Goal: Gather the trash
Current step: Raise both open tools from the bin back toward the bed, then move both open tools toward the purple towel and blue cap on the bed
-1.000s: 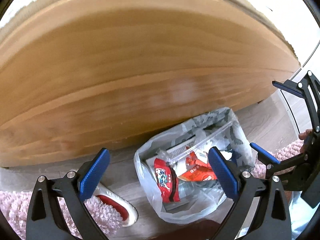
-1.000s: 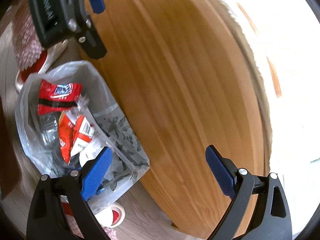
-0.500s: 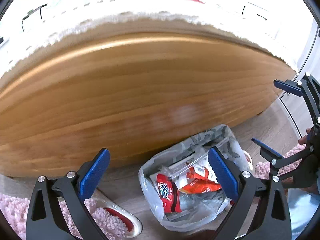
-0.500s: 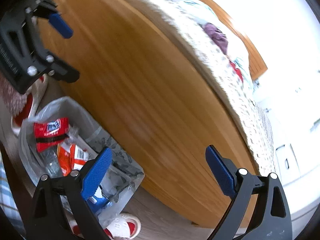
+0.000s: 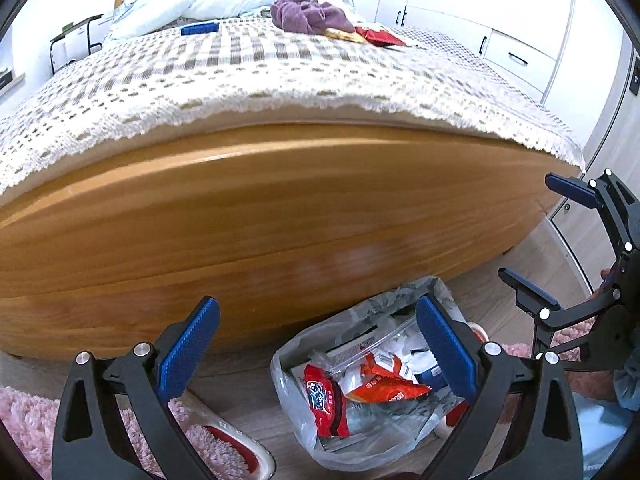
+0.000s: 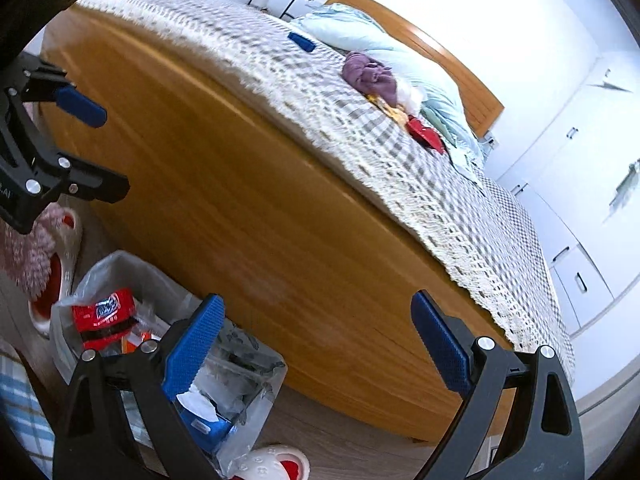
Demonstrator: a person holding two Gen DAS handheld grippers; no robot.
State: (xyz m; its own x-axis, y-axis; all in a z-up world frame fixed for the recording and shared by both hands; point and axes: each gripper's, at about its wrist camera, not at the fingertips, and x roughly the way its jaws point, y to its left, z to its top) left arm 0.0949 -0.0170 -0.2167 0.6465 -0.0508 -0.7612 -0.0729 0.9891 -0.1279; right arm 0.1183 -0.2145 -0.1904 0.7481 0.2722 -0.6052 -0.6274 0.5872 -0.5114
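Both claws are empty and spread wide: your left claw (image 5: 318, 354) hangs low over the floor in front of the bed's wooden footboard (image 5: 280, 216), and your right claw (image 6: 316, 348) sits just beside it at about the same height. Below them stands the clear trash bag (image 5: 288, 364), its mouth open and already holding wrappers, with a slipper (image 5: 236, 446) close by on each side.

What is left to collect looks to be up on the bedspread (image 5: 240, 80): a red snack packet (image 5: 380, 37) and a yellowish wrapper (image 5: 340, 34) lying right against a purple cloth (image 5: 310, 14), well away from the bag. A small blue object (image 5: 199, 29) lies farther left; you cannot tell from here whether it is trash.

The step in hand appears to be the reach up to the bed.

- Lift clear of the footboard's top edge before moving forward.
- Take the red packet by its free edge on the side away from the cloth, so you do not pinch fabric or the crochet cover.
- Close gently; thin foil will likely crumple and slip.
- Keep the other claw near the bag to hold its mouth open for the drop.
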